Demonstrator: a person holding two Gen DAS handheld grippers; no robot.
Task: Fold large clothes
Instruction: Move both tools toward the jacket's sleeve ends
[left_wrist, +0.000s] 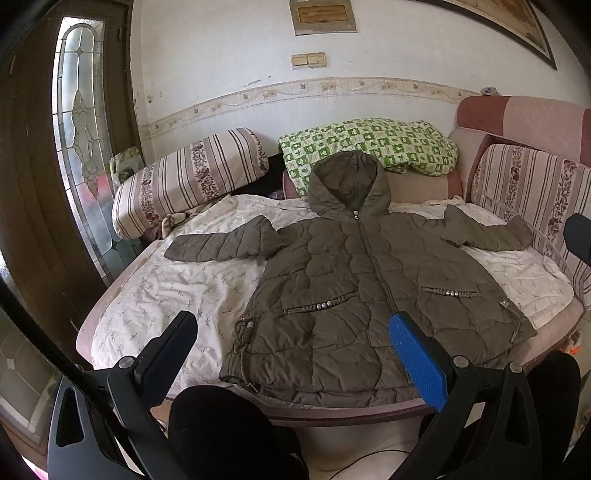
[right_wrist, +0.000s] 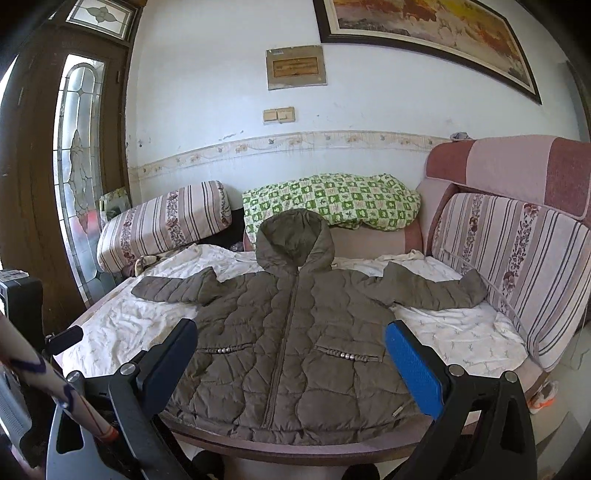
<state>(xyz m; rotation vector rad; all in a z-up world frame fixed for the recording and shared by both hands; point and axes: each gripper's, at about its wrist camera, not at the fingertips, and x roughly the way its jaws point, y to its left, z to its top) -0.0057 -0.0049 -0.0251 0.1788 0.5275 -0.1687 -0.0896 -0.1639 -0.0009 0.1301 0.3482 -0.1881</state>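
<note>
Jacket (left_wrist: 354, 280) spread flat on white sheet (left_wrist: 177, 291), cushions (left_wrist: 188, 173) behind, bed's near edge (right_wrist: 295, 448) bare, left gripper (left_wrist: 291, 332) and right gripper (right_wrist: 291, 339) both wide, empty

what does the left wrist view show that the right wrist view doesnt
Only the left wrist view shows the drawcord at the jacket's hem corner and the person's dark-clothed knees below the bed edge.

Only the right wrist view shows most of the large framed painting, a black appliance by the door, and a sleeve at lower left.

Both show the olive quilted jacket spread flat and zipped on the white sheet, the green patterned quilt, striped cushions, and an open tool, the left tool and the right tool, holding nothing.
</note>
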